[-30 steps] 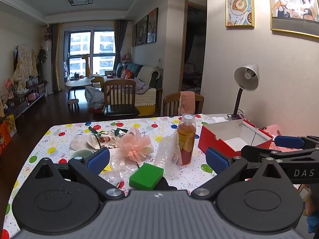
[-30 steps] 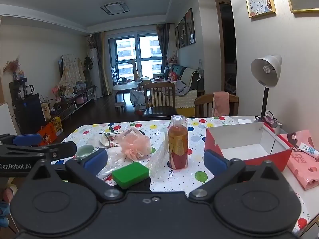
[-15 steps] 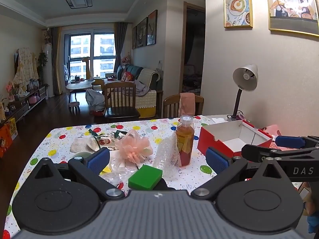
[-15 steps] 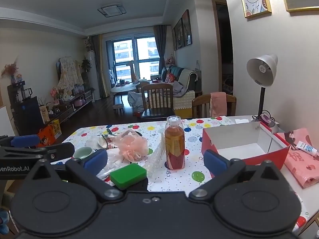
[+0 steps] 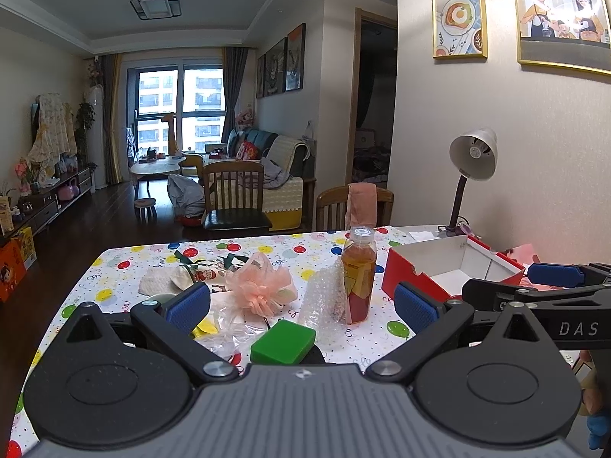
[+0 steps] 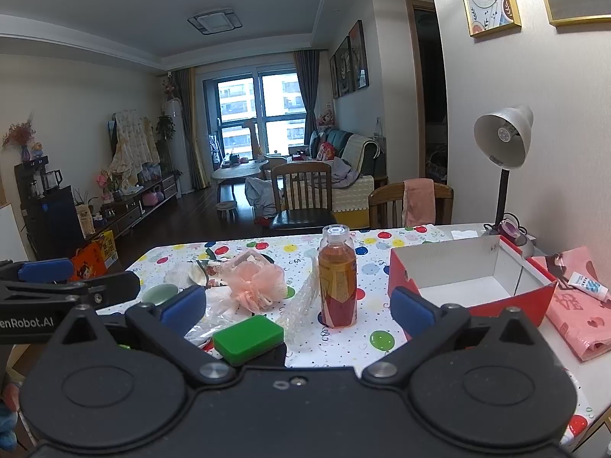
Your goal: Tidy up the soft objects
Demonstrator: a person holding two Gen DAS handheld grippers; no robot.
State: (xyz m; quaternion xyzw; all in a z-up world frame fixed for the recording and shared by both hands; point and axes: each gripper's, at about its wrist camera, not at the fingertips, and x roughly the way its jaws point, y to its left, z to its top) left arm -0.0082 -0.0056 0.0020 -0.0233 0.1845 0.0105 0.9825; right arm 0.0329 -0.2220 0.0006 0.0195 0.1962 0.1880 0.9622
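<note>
A pink mesh bath pouf (image 5: 261,286) (image 6: 254,284) lies on the polka-dot tablecloth beside crumpled clear plastic (image 5: 229,322) and a piece of bubble wrap (image 5: 324,301) (image 6: 301,305). A green sponge (image 5: 283,341) (image 6: 248,339) lies nearest me. A red box with a white inside (image 5: 450,274) (image 6: 469,286) stands open at the right. My left gripper (image 5: 301,307) and right gripper (image 6: 298,305) are both open and empty, held side by side above the table's near edge, short of the sponge.
A bottle of amber drink (image 5: 358,274) (image 6: 338,276) stands upright between the bubble wrap and the box. A pale green cup (image 6: 158,293), a white cloth (image 5: 160,282), a desk lamp (image 6: 504,145), a pink bag with a tube (image 6: 576,301) and two chairs beyond the table.
Both views have shifted slightly: the table's things sit a little lower and nearer. Both grippers stay open and empty. Nothing on the table has moved.
</note>
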